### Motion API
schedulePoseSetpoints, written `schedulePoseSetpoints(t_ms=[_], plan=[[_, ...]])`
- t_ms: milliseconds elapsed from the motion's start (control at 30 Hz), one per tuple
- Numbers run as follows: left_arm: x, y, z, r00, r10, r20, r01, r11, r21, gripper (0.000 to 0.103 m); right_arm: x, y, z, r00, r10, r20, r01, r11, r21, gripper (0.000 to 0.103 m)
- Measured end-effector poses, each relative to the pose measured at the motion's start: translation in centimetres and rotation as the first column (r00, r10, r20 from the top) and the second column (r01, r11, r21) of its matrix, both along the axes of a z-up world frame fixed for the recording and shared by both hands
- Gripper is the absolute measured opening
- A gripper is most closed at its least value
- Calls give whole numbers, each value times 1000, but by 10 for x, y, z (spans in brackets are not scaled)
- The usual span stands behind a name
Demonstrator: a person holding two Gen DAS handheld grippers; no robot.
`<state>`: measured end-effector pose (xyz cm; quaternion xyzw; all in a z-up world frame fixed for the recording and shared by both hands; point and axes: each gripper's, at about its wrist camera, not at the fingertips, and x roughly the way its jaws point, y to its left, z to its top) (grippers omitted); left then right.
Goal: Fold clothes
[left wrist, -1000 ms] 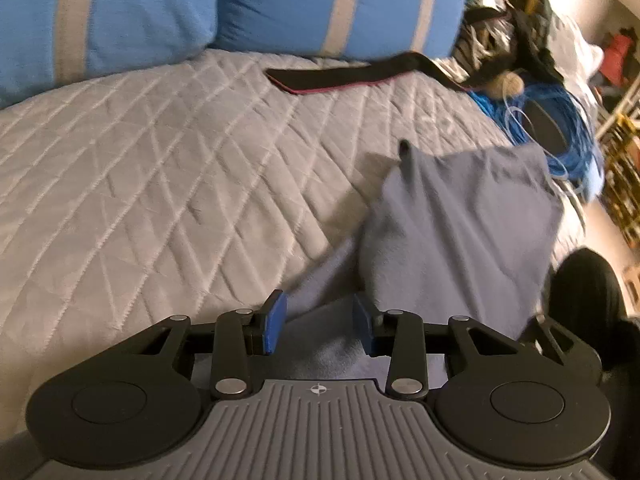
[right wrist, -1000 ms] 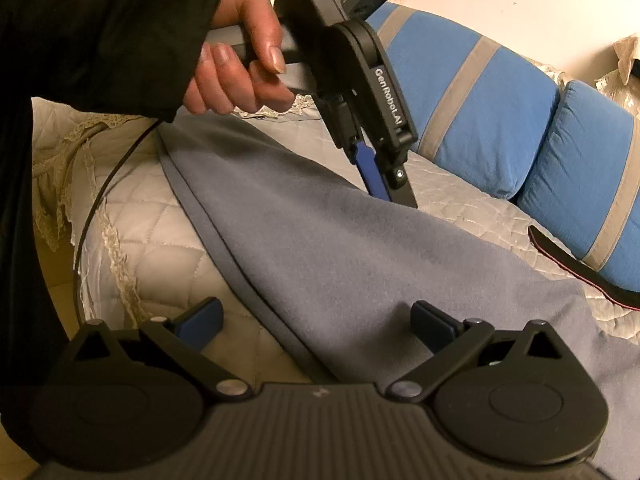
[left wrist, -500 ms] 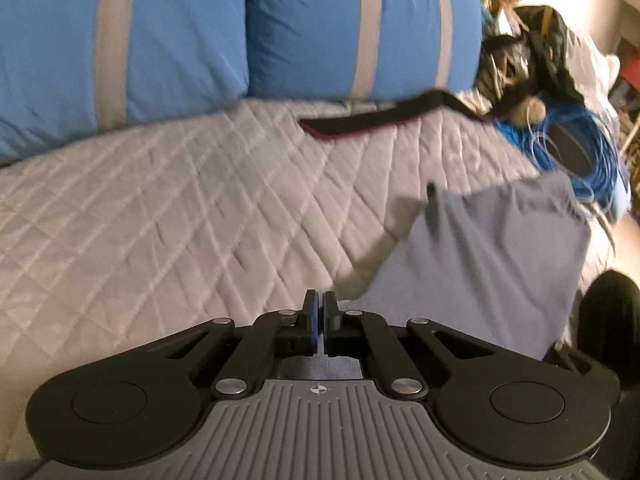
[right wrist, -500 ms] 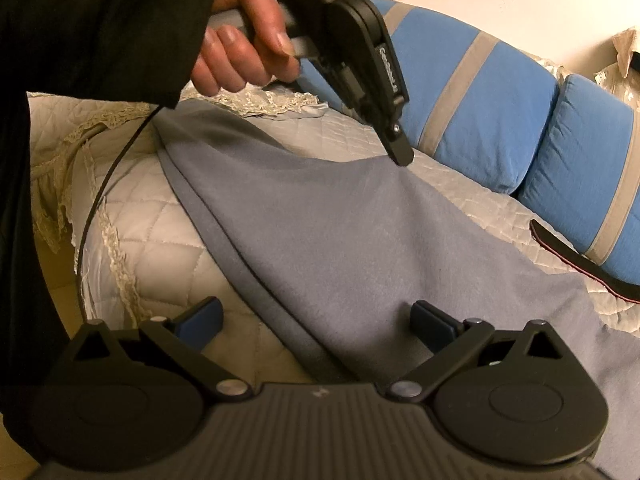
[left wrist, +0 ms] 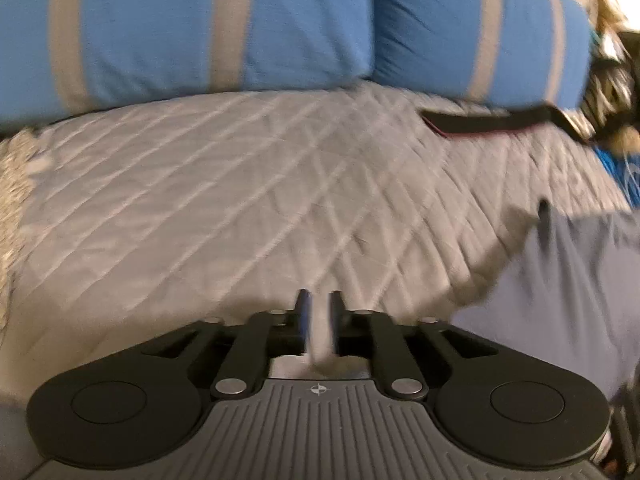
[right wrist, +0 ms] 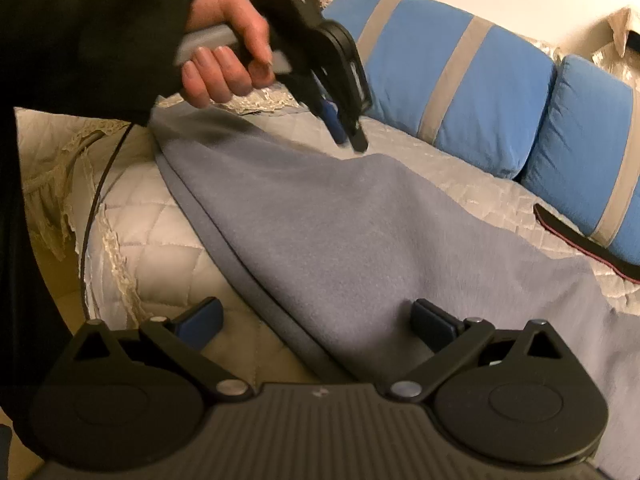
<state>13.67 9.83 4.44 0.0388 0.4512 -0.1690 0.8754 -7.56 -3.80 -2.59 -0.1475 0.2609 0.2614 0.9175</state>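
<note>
1. From the right wrist we see the grey garment spread on the quilted bed, right gripper wide open over its hem.
2. Only there we see our left hand.
3. The left gripper, just reopened, holds nothing above bare quilt.

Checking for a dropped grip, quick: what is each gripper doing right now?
Left gripper: jaws just reopened slightly, holding nothing.
Right gripper: wide open, straddling the grey garment's edge.

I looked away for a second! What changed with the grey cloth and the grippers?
The left hand-held gripper lifted off the grey cloth, shut, then opened slightly again, nothing between its jaws. The cloth stays spread on the quilt; the right hand-held gripper stays open over it.
</note>
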Motion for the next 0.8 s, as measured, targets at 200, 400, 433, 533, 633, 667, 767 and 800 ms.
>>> schedulePoseSetpoints(t_ms=[200, 400, 433, 533, 633, 667, 767, 800], plan=[[-17, 42, 19, 983, 181, 38, -177, 980, -90, 52, 7, -4, 2, 997, -32, -77, 34, 999, 27, 103], [-34, 119, 20, 902, 430, -40, -429, 881, -201, 53, 3, -2, 3, 995, -54, -84, 54, 999, 5, 103], [-37, 132, 19, 883, 465, -61, -466, 858, -216, 53, 2, -1, 3, 995, -56, -84, 56, 998, 1, 103], [-48, 168, 17, 819, 563, -110, -570, 780, -259, 53, -1, 0, 4, 994, -63, -85, 63, 998, -6, 103], [-59, 198, 18, 752, 636, -173, -657, 703, -272, 53, -2, 0, 4, 994, -70, -86, 69, 998, -12, 103], [-64, 205, 19, 731, 655, -188, -679, 677, -283, 53, -3, 0, 4, 994, -72, -86, 71, 997, -15, 103], [-78, 225, 21, 664, 712, -229, -743, 595, -306, 53, -4, 1, 4, 993, -78, -84, 76, 997, -21, 103], [-82, 230, 20, 642, 726, -247, -763, 571, -304, 53, -5, 1, 4, 993, -79, -83, 77, 997, -23, 103]])
